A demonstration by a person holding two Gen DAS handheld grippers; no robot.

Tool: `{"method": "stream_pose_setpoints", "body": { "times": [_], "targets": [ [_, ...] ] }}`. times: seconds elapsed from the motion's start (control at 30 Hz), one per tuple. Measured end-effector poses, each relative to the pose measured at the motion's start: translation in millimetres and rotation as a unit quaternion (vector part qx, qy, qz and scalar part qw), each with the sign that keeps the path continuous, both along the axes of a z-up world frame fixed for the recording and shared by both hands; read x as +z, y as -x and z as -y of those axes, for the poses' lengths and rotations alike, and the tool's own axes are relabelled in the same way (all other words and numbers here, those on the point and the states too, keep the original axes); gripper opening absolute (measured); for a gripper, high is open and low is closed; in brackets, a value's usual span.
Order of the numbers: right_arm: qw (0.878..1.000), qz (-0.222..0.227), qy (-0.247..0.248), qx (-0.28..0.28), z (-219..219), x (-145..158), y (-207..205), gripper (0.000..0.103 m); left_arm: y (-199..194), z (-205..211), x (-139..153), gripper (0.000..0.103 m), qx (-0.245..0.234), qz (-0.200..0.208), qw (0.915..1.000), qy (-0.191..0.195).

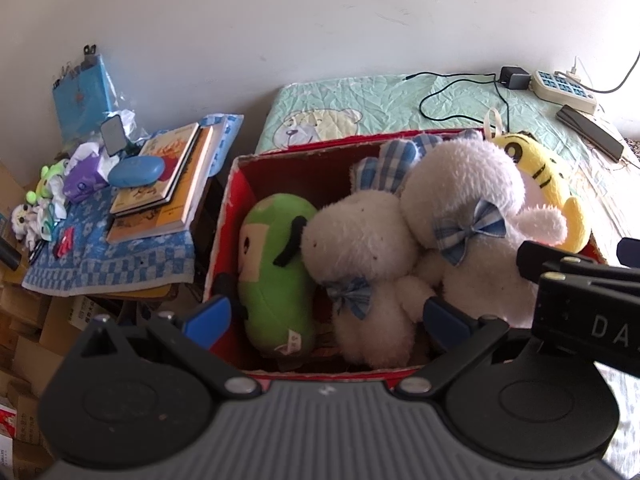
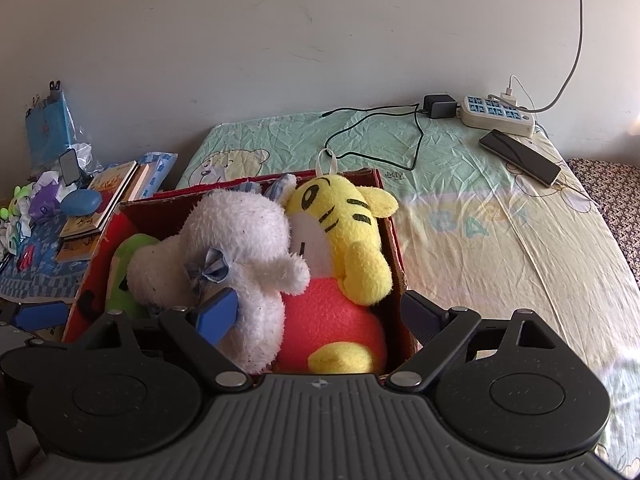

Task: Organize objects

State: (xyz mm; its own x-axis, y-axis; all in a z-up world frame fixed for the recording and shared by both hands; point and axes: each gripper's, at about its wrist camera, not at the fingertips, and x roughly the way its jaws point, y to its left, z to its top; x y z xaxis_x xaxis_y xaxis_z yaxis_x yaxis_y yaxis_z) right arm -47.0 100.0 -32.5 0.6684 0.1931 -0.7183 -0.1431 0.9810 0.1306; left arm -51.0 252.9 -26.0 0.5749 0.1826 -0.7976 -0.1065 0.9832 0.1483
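Inside the red cardboard box point(image 1: 236, 188), which stands on the bed point(image 2: 500, 232) against its left edge, four plush toys are packed side by side: a green plush point(image 1: 276, 276) at the left wall, two white plush rabbits point(image 1: 360, 248) with blue checked bows in the middle, and a yellow tiger plush point(image 2: 344, 232) at the right wall. The box lies directly ahead of and below both grippers. The left gripper point(image 1: 326, 316) has its jaws apart, straddling the green plush and the lower rabbit without touching either. The right gripper point(image 2: 318, 316) also has its jaws apart; one fingertip lies just beside the upper rabbit, the other outside the right box wall. The tiger's long axis runs from the far wall toward the right gripper, which is judged the nearer one for that toy; the left gripper is nearer the green plush. The toys press against each other, so lifting one is likely to drag its neighbour. Left of the box, a low table under a blue checked cloth point(image 1: 120, 264) carries a stack of books point(image 1: 176, 184), a blue case point(image 1: 136, 171) and small clutter. On the far bed lie a power strip point(image 2: 498, 115), a black charger cable point(image 2: 380, 136) and a phone point(image 2: 520, 158), well apart from the box.
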Motion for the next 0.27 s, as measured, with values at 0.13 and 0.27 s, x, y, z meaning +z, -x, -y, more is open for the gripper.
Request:
{"method": "stream_pose_setpoints", "body": {
  "times": [0.13,0.27],
  "targets": [
    [1.000,0.000,-0.004,-0.003,0.9,0.5,-0.9,0.090,-1.6,-1.8,0.5,0.101,-0.002,0.003,1.0000,0.007],
    [1.000,-0.001,-0.009,-0.006,2.2,0.3,-1.3,0.090,-0.8,-0.1,1.9,0.101,-0.003,0.009,0.9999,0.005]
  ]
}}
